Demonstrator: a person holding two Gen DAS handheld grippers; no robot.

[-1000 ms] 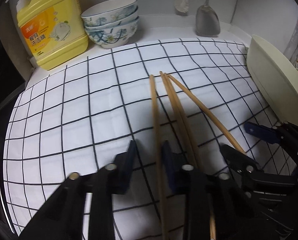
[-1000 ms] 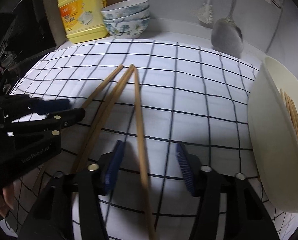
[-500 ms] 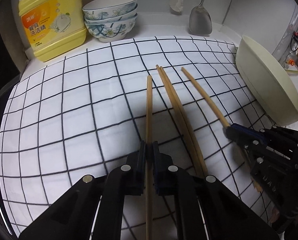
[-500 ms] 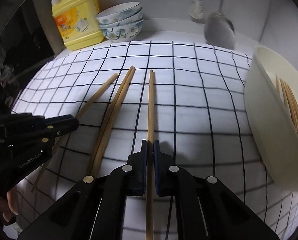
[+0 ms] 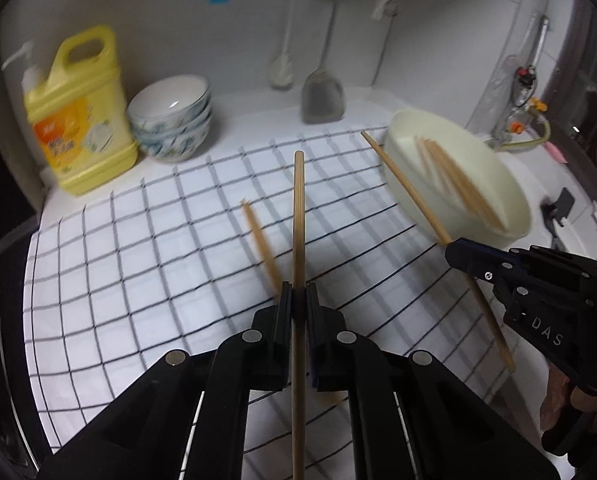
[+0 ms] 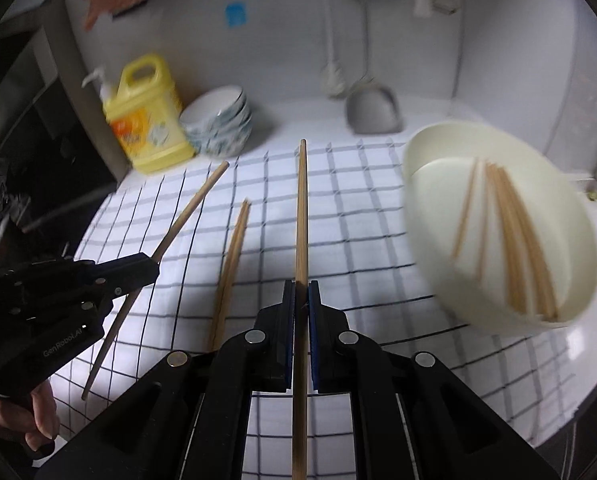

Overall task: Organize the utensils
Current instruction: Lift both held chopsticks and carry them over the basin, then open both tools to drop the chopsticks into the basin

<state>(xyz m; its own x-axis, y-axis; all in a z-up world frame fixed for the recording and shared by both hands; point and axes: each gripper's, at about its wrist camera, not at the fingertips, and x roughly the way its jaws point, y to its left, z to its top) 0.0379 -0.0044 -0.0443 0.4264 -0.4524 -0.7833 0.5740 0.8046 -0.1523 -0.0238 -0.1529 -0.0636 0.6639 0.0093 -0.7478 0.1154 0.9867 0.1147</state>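
Left tool (image 5: 298, 300) is clamped tight on one chopstick (image 5: 298, 220); the stick runs lengthwise between the pads, long axis in line with the tool, far tip pointing away toward the back wall, near end passing back under the camera. It is lifted clear of the cloth.

Right tool (image 6: 301, 300) is pinched the same way on a second chopstick (image 6: 301, 216), long axis straight along the tool, tip aimed at the back wall, raised off the cloth. Seen from the left wrist view, this right tool sits at the right edge with its stick slanting up-left, tip near the dish's rim. Seen from the right wrist view, the left tool sits at the left edge, its stick angled up-right toward the bowls.

Two loose chopsticks (image 6: 230, 264) lie together on the checked cloth (image 6: 362, 240), between the two held sticks, long axis roughly front to back, tips leaning slightly right in the right view.

Cream oval dish (image 6: 426, 184) sits on the right side of the bench, partly on the cloth edge, with several chopsticks (image 6: 514, 248) inside lying along its length; blurred.

Back left: yellow detergent jug (image 5: 78, 120), stacked patterned bowls (image 5: 174, 120) just beside it. A spatula (image 5: 322, 96) and a brush (image 5: 282, 72) hang at the back wall. Bare white bench (image 6: 538, 360) shows to the right of the cloth.
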